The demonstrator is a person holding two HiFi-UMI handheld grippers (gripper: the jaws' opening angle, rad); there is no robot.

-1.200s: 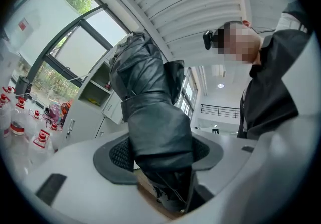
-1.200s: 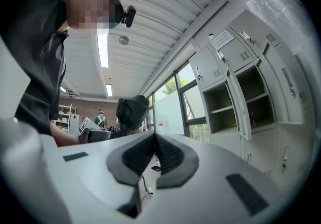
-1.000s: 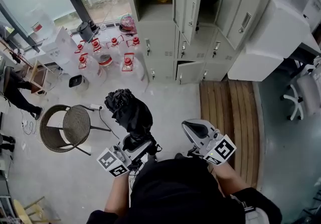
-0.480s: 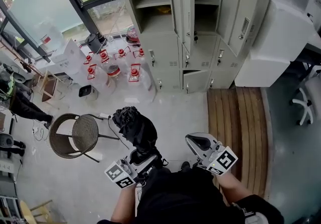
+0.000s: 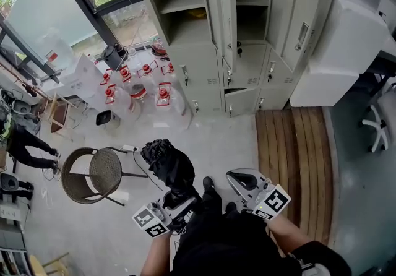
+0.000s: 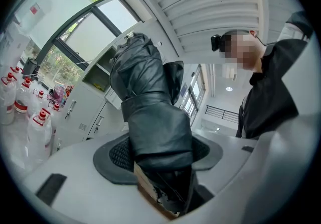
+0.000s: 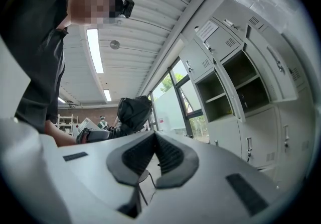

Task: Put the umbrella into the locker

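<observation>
A pale grey locker bank (image 5: 201, 64) fills the top of the head view. Several of its doors stand open, among them a tall door (image 5: 224, 15) swung outward beside two bare upper compartments. To the left runs a window wall (image 5: 55, 15); to the right of the lockers sits a white cabinet (image 5: 346, 52). A slatted wooden platform (image 5: 297, 157) lies on the floor below the lockers' right end. A round wicker chair (image 5: 93, 176) stands at the left, and clear water jugs (image 5: 139, 86) with red caps cluster near the lockers' foot.

The black folded umbrella (image 6: 150, 117) is well short of the lockers — it sticks up from the left gripper (image 5: 173, 200), whose jaws are clamped on its lower end. The right gripper (image 7: 155, 160) is held beside it, its ridged pads pressed together with nothing between them.
</observation>
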